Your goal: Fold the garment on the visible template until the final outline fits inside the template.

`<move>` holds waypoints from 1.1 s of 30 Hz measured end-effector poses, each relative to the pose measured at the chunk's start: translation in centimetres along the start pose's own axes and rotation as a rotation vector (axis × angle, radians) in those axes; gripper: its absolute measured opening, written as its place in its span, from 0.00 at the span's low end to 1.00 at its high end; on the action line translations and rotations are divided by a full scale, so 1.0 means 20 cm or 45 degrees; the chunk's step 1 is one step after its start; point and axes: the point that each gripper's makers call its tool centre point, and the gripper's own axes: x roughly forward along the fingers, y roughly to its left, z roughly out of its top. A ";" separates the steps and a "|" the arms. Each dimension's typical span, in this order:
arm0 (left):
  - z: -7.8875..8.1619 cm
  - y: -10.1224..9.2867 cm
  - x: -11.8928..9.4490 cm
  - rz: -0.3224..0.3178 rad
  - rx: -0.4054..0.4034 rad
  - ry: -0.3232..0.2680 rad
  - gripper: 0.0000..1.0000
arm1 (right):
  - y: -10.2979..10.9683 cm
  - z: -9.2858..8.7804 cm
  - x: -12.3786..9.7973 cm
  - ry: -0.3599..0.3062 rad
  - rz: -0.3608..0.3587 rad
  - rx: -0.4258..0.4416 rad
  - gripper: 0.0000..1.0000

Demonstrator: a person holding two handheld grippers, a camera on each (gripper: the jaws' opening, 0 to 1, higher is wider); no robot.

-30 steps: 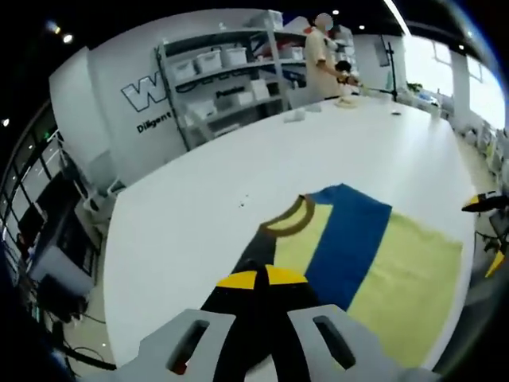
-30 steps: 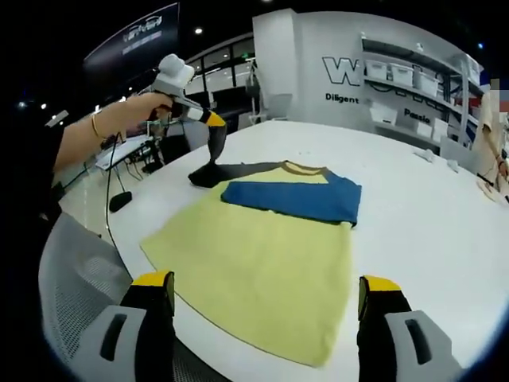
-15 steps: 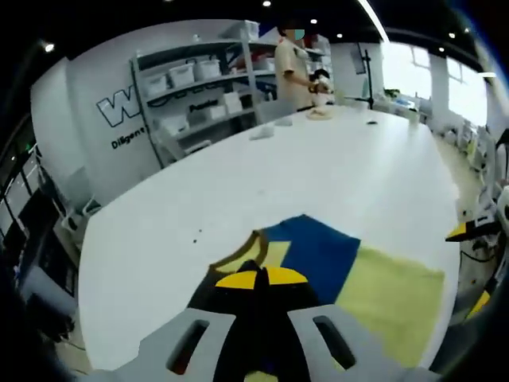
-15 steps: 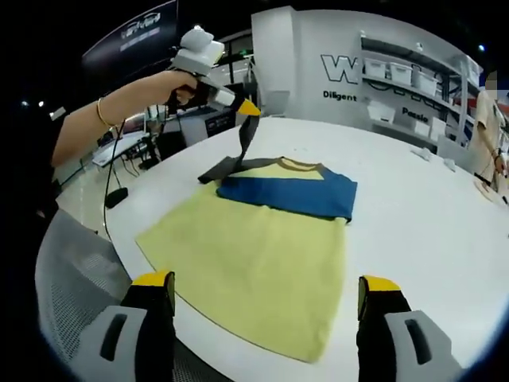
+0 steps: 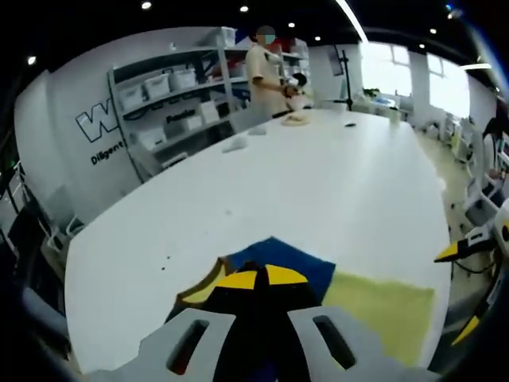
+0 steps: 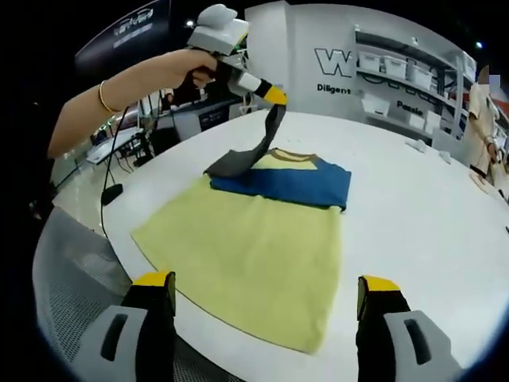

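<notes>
A yellow T-shirt lies flat on the white table, with its blue sleeve folded across the chest. My left gripper is shut on the dark grey sleeve and holds it up above the collar end. In the left gripper view the shut jaws pinch that dark cloth over the blue sleeve and the yellow body. My right gripper stands open at the shirt's hem end, holding nothing, and its yellow tips show at the right edge.
A mesh chair back sits just below the table edge near my right gripper. Shelves with bins line the far wall. A person stands at the table's far end beside small items. A hand and forearm hold the left gripper.
My left gripper has lifted the grey sleeve higher and carried it inward over the shirt's collar end. The right gripper stays open in place.
</notes>
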 end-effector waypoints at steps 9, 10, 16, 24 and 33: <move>0.01 -0.12 0.09 -0.048 0.023 0.008 0.00 | 0.00 -0.02 0.00 0.020 -0.006 -0.009 0.93; 0.00 -0.13 0.09 -0.051 0.021 0.013 0.00 | 0.00 -0.02 0.00 0.019 -0.004 -0.007 0.93; -0.04 -0.20 0.17 -0.077 0.038 0.045 0.01 | 0.01 -0.01 0.01 0.013 0.000 -0.002 0.93; -0.11 -0.24 0.27 -0.109 0.003 0.093 0.01 | 0.01 0.00 0.00 0.012 -0.001 -0.001 0.92; -0.18 -0.30 0.40 -0.155 0.001 0.140 0.01 | -0.03 0.00 0.01 0.009 -0.019 0.020 0.92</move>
